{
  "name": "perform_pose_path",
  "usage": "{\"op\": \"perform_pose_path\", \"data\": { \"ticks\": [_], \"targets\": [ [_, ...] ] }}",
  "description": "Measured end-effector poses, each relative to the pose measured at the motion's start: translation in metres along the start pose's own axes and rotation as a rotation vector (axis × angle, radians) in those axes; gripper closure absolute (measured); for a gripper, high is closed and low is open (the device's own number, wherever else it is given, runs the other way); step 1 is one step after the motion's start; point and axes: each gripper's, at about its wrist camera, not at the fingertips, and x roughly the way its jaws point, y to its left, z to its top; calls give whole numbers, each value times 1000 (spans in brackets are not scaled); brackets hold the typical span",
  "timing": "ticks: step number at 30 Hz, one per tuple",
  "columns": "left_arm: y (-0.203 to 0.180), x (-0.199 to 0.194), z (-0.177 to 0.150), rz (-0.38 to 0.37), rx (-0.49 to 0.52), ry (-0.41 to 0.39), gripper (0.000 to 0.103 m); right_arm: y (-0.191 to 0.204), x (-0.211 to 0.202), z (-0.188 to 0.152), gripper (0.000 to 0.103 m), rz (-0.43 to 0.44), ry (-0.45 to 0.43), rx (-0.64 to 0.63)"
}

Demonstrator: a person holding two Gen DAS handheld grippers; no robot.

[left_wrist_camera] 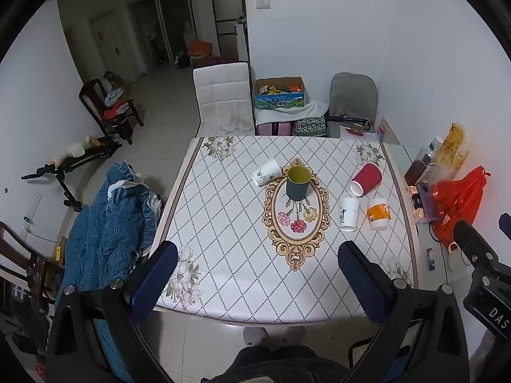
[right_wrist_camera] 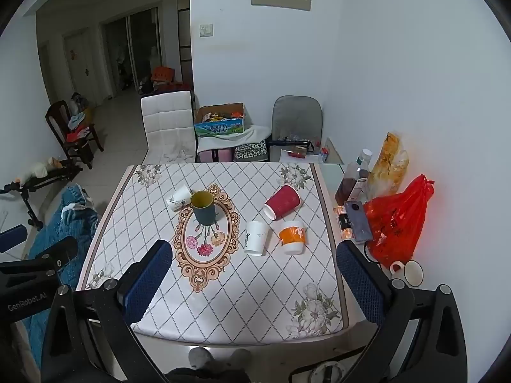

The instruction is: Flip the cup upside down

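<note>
A dark blue-grey cup with a yellow inside [left_wrist_camera: 298, 182] [right_wrist_camera: 204, 208] stands upright, mouth up, on the table's oval pattern. A white printed cup [left_wrist_camera: 266, 172] [right_wrist_camera: 179, 198] lies on its side behind it. A red cup [left_wrist_camera: 367, 179] [right_wrist_camera: 283, 205] lies on its side at the right. A white cup [left_wrist_camera: 348, 214] [right_wrist_camera: 256, 238] and an orange-banded cup [left_wrist_camera: 378, 214] [right_wrist_camera: 292, 236] stand mouth down. My left gripper [left_wrist_camera: 258, 281] and right gripper [right_wrist_camera: 255, 284] are open and empty, high above the near table edge.
The table [left_wrist_camera: 223, 255] has a diamond-patterned cloth. A side shelf at the right holds a red bag [right_wrist_camera: 396, 220], bottles, a phone and a white mug [right_wrist_camera: 412, 271]. A blue jacket [left_wrist_camera: 108, 223] lies on a chair at the left. Chairs and a box stand behind.
</note>
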Motion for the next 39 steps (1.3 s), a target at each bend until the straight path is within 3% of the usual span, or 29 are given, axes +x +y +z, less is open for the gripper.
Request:
{"op": "perform_pose_path", "data": {
  "ticks": [39],
  "targets": [
    [1, -7, 7, -11, -8, -16, 0, 16, -18, 2, 0, 23, -4, 6]
  ]
}}
